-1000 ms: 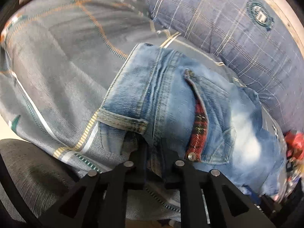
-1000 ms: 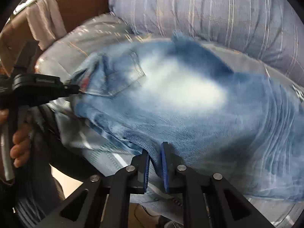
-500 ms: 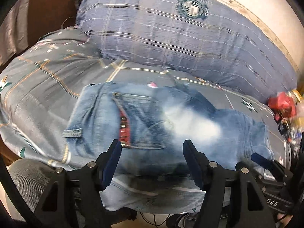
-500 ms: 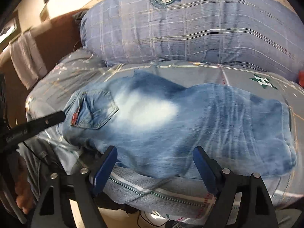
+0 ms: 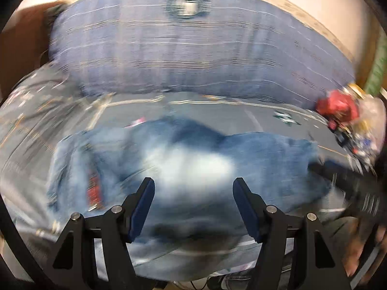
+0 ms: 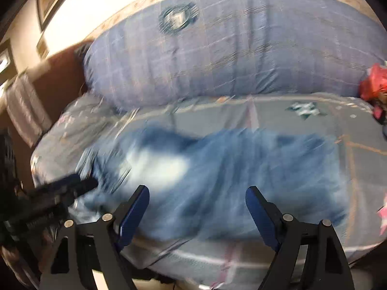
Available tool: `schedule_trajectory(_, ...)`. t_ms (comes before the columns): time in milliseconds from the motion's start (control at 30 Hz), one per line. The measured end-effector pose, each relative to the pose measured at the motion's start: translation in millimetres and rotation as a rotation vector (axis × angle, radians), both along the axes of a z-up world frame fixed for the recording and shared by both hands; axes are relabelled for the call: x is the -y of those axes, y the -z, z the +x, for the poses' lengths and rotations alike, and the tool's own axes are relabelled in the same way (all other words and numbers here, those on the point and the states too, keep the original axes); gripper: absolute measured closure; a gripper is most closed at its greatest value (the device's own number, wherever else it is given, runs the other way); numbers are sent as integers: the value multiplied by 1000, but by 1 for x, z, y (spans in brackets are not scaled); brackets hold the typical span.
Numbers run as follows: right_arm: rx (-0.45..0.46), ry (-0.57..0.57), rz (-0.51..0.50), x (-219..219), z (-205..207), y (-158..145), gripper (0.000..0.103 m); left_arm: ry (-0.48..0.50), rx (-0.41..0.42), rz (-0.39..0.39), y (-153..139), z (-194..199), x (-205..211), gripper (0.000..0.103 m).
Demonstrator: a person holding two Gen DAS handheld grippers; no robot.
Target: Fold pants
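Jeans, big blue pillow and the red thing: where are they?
jeans (image 5: 188, 166), left wrist view, on the faded white patch in the middle.
big blue pillow (image 6: 241, 55), right wrist view, on its checked front.
red thing (image 5: 337, 105), left wrist view, on its red middle; too blurred to name.

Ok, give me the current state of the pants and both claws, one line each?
jeans: lying folded on the bedspread, not held by either claw.
left claw: open, empty, above the jeans' near edge.
right claw: open, empty.
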State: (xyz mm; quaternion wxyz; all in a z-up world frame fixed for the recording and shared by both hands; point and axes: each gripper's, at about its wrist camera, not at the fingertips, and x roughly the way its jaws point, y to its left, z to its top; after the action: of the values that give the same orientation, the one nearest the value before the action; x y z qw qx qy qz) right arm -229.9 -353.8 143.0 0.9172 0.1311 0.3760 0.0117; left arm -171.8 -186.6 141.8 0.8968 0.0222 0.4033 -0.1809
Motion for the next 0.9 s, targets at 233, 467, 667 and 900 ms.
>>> schedule_trajectory(233, -24, 222, 205, 158, 14, -17, 19, 361, 10, 40, 16, -7, 132, 35)
schedule_trajectory(467, -54, 393, 387, 217, -28, 47, 20, 640, -58, 160, 82, -40, 245, 35)
schedule_trajectory(667, -11, 451, 486, 239, -39, 56, 20, 649, -82, 130, 100, -35, 280, 55)
schedule_trajectory(900, 14, 435, 592, 247, -40, 65, 20, 640, -190, -59, 87, -25, 266, 90)
